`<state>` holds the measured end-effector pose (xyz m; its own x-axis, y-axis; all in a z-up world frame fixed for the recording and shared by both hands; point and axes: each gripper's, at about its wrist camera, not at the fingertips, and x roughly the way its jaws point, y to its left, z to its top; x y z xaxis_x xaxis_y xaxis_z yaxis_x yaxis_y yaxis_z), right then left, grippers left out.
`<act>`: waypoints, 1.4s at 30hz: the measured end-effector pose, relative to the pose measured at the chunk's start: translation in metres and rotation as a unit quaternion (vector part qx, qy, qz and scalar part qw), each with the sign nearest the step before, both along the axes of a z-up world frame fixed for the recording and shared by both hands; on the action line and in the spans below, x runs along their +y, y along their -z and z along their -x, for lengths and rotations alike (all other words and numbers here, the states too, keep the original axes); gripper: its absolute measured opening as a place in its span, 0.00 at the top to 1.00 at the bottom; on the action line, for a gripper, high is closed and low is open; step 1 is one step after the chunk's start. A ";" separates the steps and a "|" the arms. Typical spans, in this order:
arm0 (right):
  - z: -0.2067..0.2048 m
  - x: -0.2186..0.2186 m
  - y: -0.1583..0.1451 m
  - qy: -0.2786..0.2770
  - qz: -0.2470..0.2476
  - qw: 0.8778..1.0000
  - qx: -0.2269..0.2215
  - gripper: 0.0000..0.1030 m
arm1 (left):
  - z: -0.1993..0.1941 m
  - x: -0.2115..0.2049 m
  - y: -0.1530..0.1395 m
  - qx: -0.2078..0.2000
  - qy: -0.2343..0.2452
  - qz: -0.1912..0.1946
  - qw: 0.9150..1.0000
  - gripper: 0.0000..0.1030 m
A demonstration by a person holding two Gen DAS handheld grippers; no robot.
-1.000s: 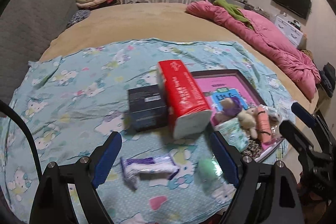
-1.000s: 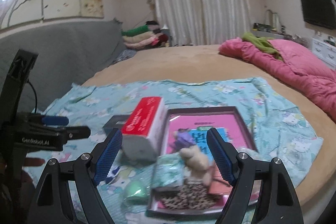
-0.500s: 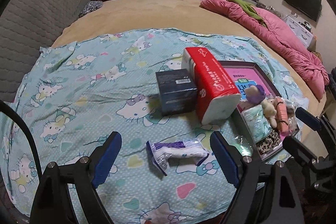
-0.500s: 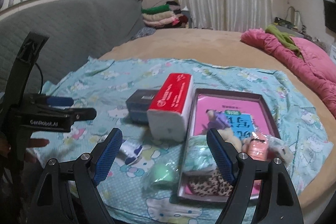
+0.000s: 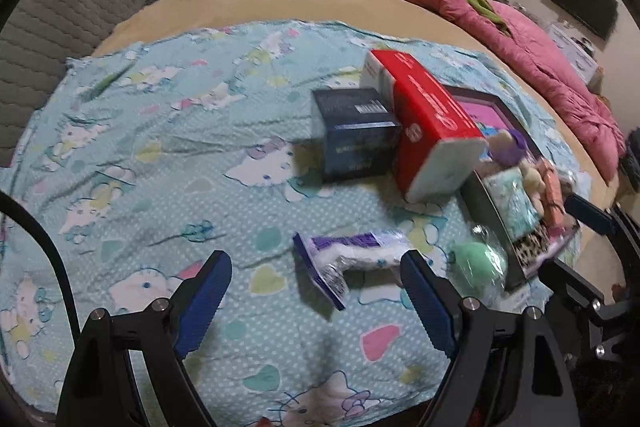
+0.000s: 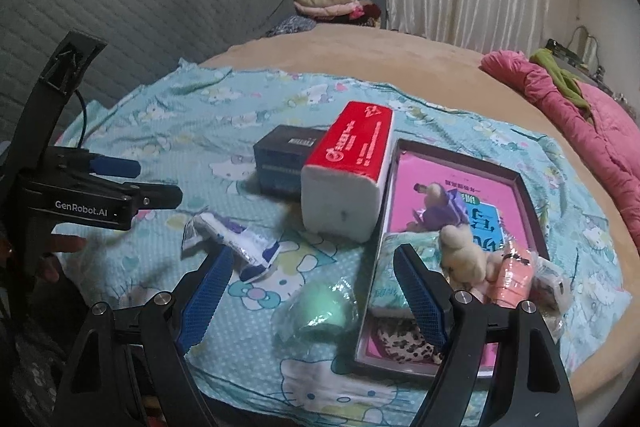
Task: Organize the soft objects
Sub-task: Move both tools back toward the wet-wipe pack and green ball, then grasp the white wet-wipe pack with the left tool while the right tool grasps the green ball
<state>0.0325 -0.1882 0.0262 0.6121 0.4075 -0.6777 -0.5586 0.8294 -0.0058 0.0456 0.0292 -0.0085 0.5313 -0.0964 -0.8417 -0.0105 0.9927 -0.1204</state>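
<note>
Spread over the bed, a cartoon-print sheet (image 5: 140, 155) carries everything. Left gripper (image 5: 316, 291) hangs with its jaws wide apart and empty; the purple-and-white soft packet (image 5: 352, 259) lies just ahead of it, between the fingertip lines, its long axis running crosswise from jaw to jaw. Right gripper (image 6: 310, 287), likewise spread and empty, has the wrapped green ball (image 6: 320, 307) straight ahead, just left of the tray (image 6: 524, 195). Each hand seems nearest its own item.

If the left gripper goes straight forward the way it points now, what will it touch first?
Probably the purple-and-white packet, lying on the blue sheet ahead of the open left gripper. Depth is unclear, so it might meet the sheet first.
</note>
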 end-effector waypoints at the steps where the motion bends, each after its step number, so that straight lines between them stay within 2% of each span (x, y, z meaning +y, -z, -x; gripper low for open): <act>1: 0.000 0.001 0.001 -0.003 0.003 1.000 0.001 0.19 | 0.000 -0.002 0.002 0.001 0.009 0.002 1.000 0.17; 6: -0.003 0.004 0.008 -0.009 0.011 1.000 0.010 0.19 | -0.001 -0.020 0.017 0.009 0.081 -0.018 0.996 0.17; 10: -0.008 0.003 0.012 -0.010 0.008 1.000 0.022 0.19 | -0.012 -0.038 0.028 0.024 0.133 -0.081 0.987 0.17; 14: -0.015 0.004 0.018 -0.013 0.012 0.999 0.034 0.19 | -0.026 -0.048 0.037 0.042 0.173 -0.112 0.978 0.17; 18: -0.023 0.010 0.029 -0.019 0.048 0.998 0.047 0.19 | -0.038 -0.061 0.055 0.067 0.212 -0.143 0.964 0.17; 21: -0.029 0.016 0.040 -0.040 0.074 0.994 0.065 0.19 | -0.045 -0.065 0.067 0.079 0.223 -0.151 0.960 0.17; 26: -0.030 0.026 0.054 -0.075 0.130 0.987 0.061 0.19 | -0.052 -0.074 0.074 0.084 0.252 -0.146 0.953 0.18; 28: -0.031 0.030 0.059 -0.087 0.146 0.984 0.057 0.19 | -0.056 -0.077 0.075 0.086 0.265 -0.135 0.951 0.24; 30: -0.032 0.034 0.065 -0.098 0.170 0.979 0.058 0.19 | -0.060 -0.079 0.077 0.089 0.271 -0.119 0.951 0.34; 33: -0.033 0.038 0.072 -0.112 0.183 0.975 0.059 0.22 | -0.068 -0.079 0.081 0.097 0.273 -0.087 0.953 0.44; 36: -0.035 0.041 0.077 -0.122 0.190 0.972 0.070 0.35 | -0.077 -0.074 0.081 0.097 0.260 -0.067 0.958 0.54; 39: -0.035 0.044 0.083 -0.127 0.202 0.968 0.072 0.37 | -0.081 -0.069 0.082 0.097 0.247 -0.047 0.963 0.56; 42: -0.036 0.048 0.088 -0.130 0.211 0.966 0.078 0.38 | -0.079 -0.067 0.081 0.090 0.236 -0.047 0.966 0.57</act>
<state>0.0682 -0.1403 -0.0622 0.4032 0.2016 -0.8926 -0.7693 0.6029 -0.2113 0.1248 -0.0374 -0.0890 0.2904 -0.2098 -0.9336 0.4335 0.8987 -0.0671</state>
